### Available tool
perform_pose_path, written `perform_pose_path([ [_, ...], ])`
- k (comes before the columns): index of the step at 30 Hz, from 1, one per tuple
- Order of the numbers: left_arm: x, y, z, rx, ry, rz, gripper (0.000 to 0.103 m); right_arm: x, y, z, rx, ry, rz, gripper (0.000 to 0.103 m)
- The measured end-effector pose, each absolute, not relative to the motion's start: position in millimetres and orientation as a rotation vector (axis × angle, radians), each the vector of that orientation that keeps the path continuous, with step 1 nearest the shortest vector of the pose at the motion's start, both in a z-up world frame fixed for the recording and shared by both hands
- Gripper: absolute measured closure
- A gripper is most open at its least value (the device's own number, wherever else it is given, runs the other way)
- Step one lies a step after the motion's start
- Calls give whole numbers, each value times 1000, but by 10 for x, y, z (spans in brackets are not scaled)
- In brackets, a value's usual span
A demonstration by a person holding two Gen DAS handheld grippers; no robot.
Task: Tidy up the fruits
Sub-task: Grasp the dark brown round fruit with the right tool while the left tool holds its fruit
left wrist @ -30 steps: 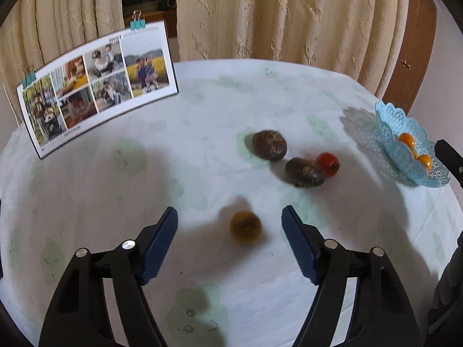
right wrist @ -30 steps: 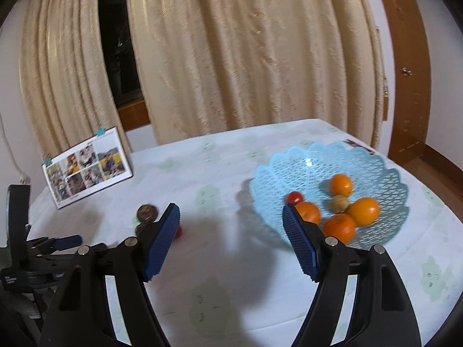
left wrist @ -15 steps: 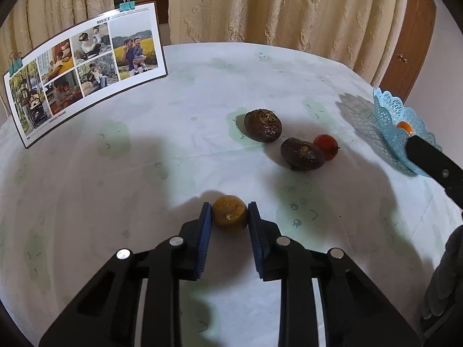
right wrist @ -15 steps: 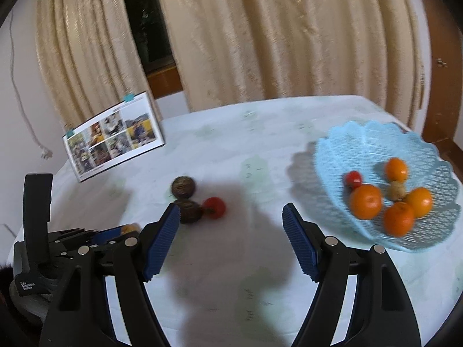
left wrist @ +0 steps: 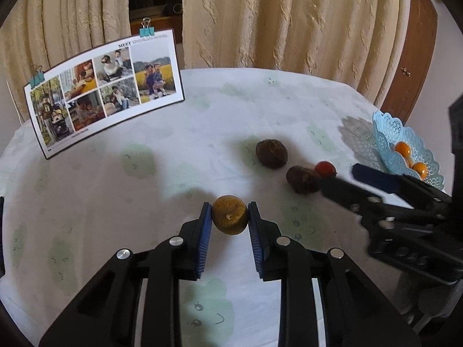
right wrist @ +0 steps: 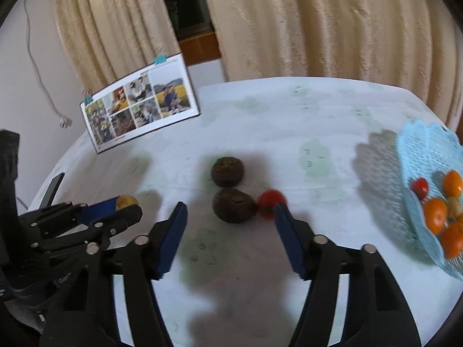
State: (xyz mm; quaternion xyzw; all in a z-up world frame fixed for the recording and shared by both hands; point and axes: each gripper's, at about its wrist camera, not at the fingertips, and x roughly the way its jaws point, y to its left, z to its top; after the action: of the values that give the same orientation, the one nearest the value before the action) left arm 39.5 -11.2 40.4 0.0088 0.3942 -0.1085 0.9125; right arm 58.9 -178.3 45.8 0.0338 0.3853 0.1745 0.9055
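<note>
My left gripper point(left wrist: 228, 224) is shut on a small yellow-brown fruit point(left wrist: 229, 214), held just above the white tablecloth; this fruit also shows in the right wrist view point(right wrist: 126, 201). My right gripper point(right wrist: 230, 231) is open, its fingers either side of a dark brown fruit point(right wrist: 233, 209) and a red tomato point(right wrist: 270, 201). A second dark brown fruit point(right wrist: 227, 171) lies just beyond. In the left wrist view these are the near dark fruit point(left wrist: 302, 179), the tomato point(left wrist: 325, 168) and the far dark fruit point(left wrist: 271, 153). A light blue lace basket point(right wrist: 416, 159) at the right holds oranges and a tomato.
A photo card point(left wrist: 104, 92) held by blue clips stands at the back left of the round table point(left wrist: 86, 190). Cream curtains hang behind. A wooden door point(left wrist: 416, 46) is at the right. The basket point(left wrist: 385, 133) sits at the table's right edge.
My left gripper has lifted the yellow-brown fruit slightly. My right gripper has swung left and down, from near the basket to around the dark fruit and tomato.
</note>
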Motion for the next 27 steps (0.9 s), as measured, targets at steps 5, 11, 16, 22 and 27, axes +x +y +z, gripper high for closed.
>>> perform_pose_path([
  [5, 389, -66, 436, 7, 804, -202, 77, 743, -1588, 371, 19, 823, 396, 52],
  [11, 379, -51, 438, 2, 806, -198, 77, 889, -1495, 278, -52, 849, 368, 55],
  [16, 380, -52, 428, 0, 809, -194, 77, 920, -1463, 244, -114, 851, 352, 57],
  [22, 378, -58, 425, 3, 810, -196, 77, 919, -1423, 187, -204, 845, 298, 65],
  [27, 382, -54, 422, 3, 810, -196, 77, 871, -1438, 207, -227, 824, 272, 75],
])
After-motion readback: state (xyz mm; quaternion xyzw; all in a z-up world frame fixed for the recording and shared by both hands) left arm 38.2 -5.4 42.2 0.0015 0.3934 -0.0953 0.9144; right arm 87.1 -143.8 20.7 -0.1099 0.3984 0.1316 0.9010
